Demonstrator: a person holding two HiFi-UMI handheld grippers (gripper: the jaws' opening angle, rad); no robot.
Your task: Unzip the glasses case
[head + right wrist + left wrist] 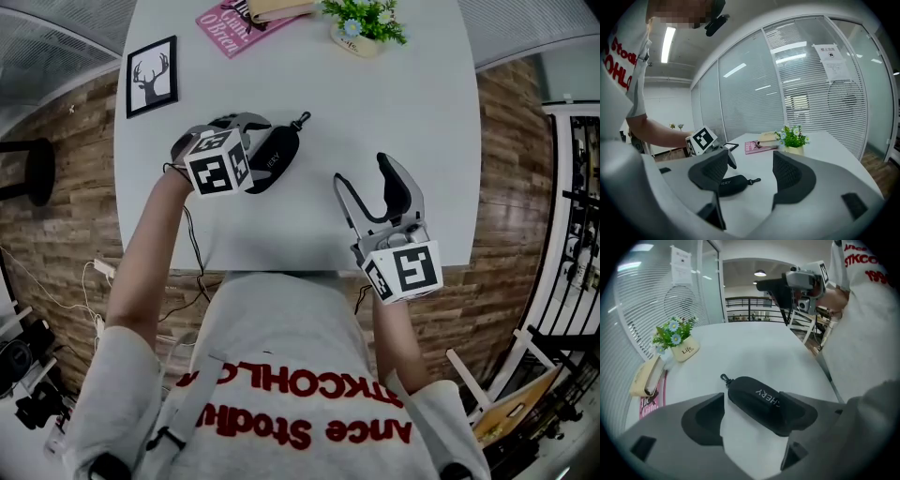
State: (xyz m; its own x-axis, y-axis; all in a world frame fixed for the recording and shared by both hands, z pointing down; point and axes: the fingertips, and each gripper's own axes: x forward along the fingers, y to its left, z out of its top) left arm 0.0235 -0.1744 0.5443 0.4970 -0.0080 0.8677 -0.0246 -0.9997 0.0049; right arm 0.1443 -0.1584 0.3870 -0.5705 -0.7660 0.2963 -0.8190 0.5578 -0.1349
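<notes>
A black zipped glasses case lies on the white table, its small clasp pointing to the far right. My left gripper hangs over the case's near-left end, pointing steeply down. In the left gripper view the case lies slantwise between the wide jaws of the left gripper. One pad overlaps its near end, the other stands apart from it. My right gripper is open with nothing in it, to the right of the case, which the right gripper view shows past its left jaw.
A framed deer picture stands at the far left. A pink book and a small flower pot sit at the far edge. The table's near edge runs just under my right gripper. Glass partitions with blinds surround the room.
</notes>
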